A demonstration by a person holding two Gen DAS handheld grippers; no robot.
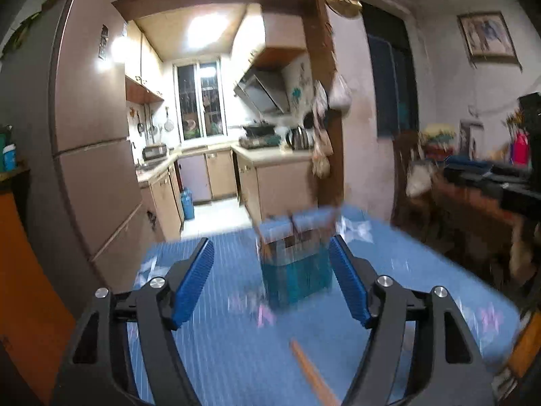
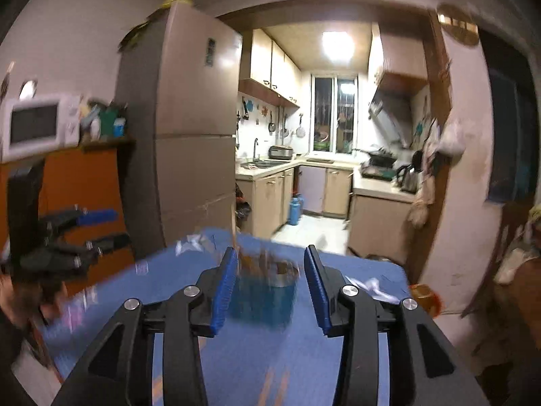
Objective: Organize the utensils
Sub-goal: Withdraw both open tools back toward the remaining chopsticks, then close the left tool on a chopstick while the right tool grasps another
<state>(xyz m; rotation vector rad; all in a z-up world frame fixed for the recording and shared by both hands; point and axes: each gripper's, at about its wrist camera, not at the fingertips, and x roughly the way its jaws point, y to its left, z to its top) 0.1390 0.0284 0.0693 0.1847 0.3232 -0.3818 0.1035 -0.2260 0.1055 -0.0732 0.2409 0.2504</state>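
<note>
A blue utensil holder (image 1: 296,267) stands on the blue striped tablecloth (image 1: 219,355), blurred, with brown utensil handles poking out of its top. My left gripper (image 1: 270,242) is open in front of it, nothing between its blue pads. A wooden stick (image 1: 312,375) lies on the cloth under the gripper. In the right wrist view the same holder (image 2: 267,299) sits just beyond my open right gripper (image 2: 270,250), with brown handles (image 2: 252,260) rising from it. The left gripper (image 2: 108,228) shows at the far left there, jaws apart, off the table's left side.
Behind the table stand a tall fridge (image 2: 192,118) and a doorway into a kitchen (image 2: 321,169). A microwave (image 2: 37,125) sits on an orange cabinet at left. A cluttered dark sideboard (image 1: 483,186) runs along the right. Orange streaks (image 2: 270,385) lie blurred on the near cloth.
</note>
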